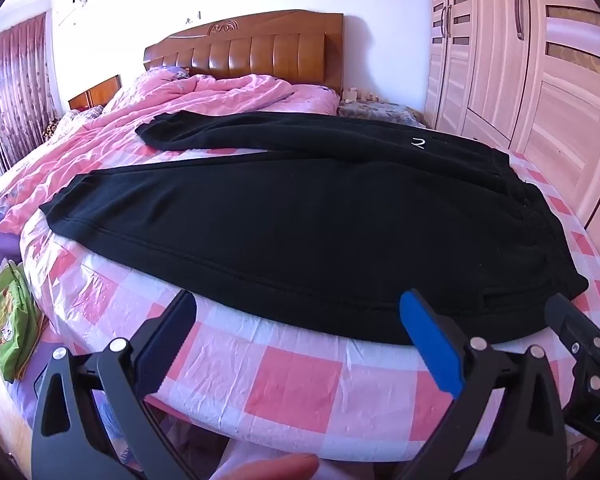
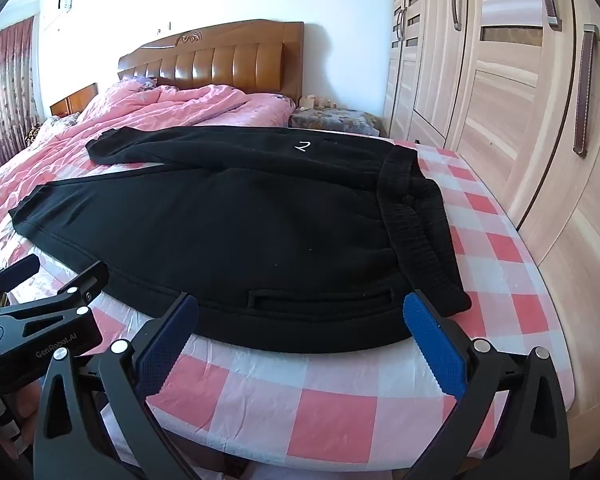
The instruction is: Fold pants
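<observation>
The left tool has its two fingers wide apart with nothing between them, and it hangs over the near edge of the bed, pointing down at a slant toward the pants. The right tool is spread apart in the same way and also holds nothing; its blue pads stand just before the near hem of the cloth.

The black pants lie flat on the checked pink and white sheet, with the legs running to the left and the waist to the right. The far leg is laid a little apart from the near one.

The right wrist view shows the ribbed waistband clearly, and a pocket slit near the front edge; in the left wrist view the waistband is only a dark edge at the right. The small white mark on the far leg shows in both views.

Each view catches a part of the other tool at its side. Only the left wrist view shows a fingertip at the bottom and a green bag down at the left of the bed.

Behind the pants lies a crumpled pink quilt, then the wooden headboard. A pale wardrobe stands to the right, and red curtains hang at the far left.
</observation>
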`<state>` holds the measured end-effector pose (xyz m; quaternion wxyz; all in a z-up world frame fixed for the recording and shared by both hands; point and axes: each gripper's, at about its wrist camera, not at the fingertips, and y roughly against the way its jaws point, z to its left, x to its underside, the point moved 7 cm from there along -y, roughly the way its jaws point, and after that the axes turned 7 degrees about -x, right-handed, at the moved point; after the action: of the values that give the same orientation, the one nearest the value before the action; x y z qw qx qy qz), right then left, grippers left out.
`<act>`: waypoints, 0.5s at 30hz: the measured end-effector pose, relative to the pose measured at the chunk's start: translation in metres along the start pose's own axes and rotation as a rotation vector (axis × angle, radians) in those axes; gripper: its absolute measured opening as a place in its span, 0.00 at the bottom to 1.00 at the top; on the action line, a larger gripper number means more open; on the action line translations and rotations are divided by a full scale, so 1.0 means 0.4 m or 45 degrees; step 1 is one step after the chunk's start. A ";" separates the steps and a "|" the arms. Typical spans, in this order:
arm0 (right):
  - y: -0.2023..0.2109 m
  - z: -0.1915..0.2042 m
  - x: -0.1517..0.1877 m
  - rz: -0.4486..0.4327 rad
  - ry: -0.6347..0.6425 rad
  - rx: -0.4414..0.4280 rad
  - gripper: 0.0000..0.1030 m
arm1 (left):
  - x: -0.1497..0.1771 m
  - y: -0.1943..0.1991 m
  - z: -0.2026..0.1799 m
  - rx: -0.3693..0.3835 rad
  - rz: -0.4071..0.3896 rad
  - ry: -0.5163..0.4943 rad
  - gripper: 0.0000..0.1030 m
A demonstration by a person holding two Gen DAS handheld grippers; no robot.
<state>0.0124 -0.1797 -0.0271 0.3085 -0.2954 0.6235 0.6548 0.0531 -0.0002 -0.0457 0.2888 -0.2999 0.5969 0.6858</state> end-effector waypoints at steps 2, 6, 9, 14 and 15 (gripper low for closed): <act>0.001 0.001 0.000 0.005 0.002 0.001 0.96 | -0.002 0.002 0.000 -0.002 -0.006 -0.001 0.99; 0.002 0.001 -0.001 0.007 -0.008 -0.002 0.96 | -0.003 0.004 0.001 -0.006 -0.014 -0.002 0.99; -0.004 0.002 0.002 0.006 -0.017 0.000 0.96 | 0.010 0.000 -0.004 -0.001 0.001 -0.002 0.99; -0.003 0.006 0.002 0.010 -0.017 -0.002 0.96 | 0.015 -0.005 0.001 0.004 0.020 0.001 0.99; -0.002 -0.001 0.007 0.013 -0.014 -0.006 0.96 | 0.016 -0.005 0.002 0.005 0.022 0.002 0.99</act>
<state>0.0111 -0.1799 -0.0296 0.3079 -0.2895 0.6217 0.6594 0.0504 0.0010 -0.0518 0.2827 -0.2947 0.6011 0.6869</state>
